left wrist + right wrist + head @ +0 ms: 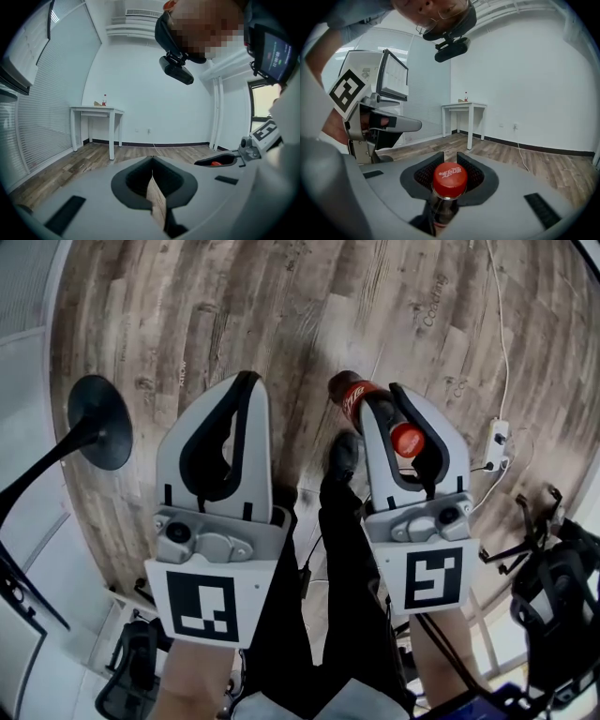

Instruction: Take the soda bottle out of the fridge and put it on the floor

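Only gripper views are showing the far desk (464,106); right claw (450,155) (angling downward) is gripping the soda bottle (450,178), left claw (152,158) sitting shut.

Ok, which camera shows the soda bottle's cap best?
The right gripper view: the cap sits close up and centred, its print facing the lens. The head view shows it smaller and side on, with the bottle beyond. The left gripper view catches only a red sliver.
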{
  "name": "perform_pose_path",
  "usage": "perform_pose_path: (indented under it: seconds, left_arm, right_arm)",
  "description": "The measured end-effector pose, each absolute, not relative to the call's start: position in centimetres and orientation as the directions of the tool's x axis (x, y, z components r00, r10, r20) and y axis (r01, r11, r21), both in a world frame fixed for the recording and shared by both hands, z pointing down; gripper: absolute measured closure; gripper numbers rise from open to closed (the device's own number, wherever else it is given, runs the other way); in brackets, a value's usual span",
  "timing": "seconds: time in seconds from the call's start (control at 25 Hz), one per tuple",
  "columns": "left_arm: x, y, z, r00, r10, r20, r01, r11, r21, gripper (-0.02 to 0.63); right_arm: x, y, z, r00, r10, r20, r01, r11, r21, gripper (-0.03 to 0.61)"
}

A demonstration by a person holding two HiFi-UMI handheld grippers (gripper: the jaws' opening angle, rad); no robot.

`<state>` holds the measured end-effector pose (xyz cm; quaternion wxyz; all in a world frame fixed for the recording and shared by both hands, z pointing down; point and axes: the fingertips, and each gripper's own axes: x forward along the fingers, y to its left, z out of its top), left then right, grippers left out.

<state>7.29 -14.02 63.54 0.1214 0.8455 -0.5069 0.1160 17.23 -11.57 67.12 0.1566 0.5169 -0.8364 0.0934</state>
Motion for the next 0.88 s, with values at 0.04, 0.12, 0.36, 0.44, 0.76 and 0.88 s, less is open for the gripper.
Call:
perform_pose_path:
  seconds: [0.04,0.12,0.36,0.44,0.76,0.88]
  left_arm:
    - [7.4,-14.0,64.1,0.463,-0.826,0.322,-0.883,-0.461,0.088,0.597]
    - [7.4,-14.0,65.4,0.472,-0.82,0.325,-0.878,-0.47,0.089,0.597]
    - [7.9,-13.2,68.2,0.484,-0.81,0.331,-0.87,-0.485,0.085,0.597]
    - [8.1,-12.9,69.4,0.488,-0.806,0.335,-0.867,-0.49,0.085,0.597]
    - [8.8,-12.1,74.3,0.509,-0.787,0.348,-0.854,-0.513,0.089,0.597]
    - [9.3,-11.9,75.7,0.521,-0.778,0.351,-0.846,-0.525,0.091,0.597]
  right_arm:
    - [17.4,-11.5,67.7,-0.412,-0.837,0.361,-0.897,0.443,0.004,0.479]
    - [17.6,-11.6,68.9,-0.398,-0.843,0.362,-0.904,0.428,0.003,0.479]
    - [18.7,-10.5,71.8,-0.373,-0.852,0.367,-0.916,0.401,0.001,0.479]
    - [19.1,-10.3,72.9,-0.368,-0.854,0.369,-0.917,0.398,0.006,0.479]
    - [20.3,-9.5,77.6,-0.349,-0.857,0.378,-0.925,0.381,0.009,0.479]
    - [20.9,-9.1,79.2,-0.339,-0.859,0.384,-0.929,0.371,0.009,0.48]
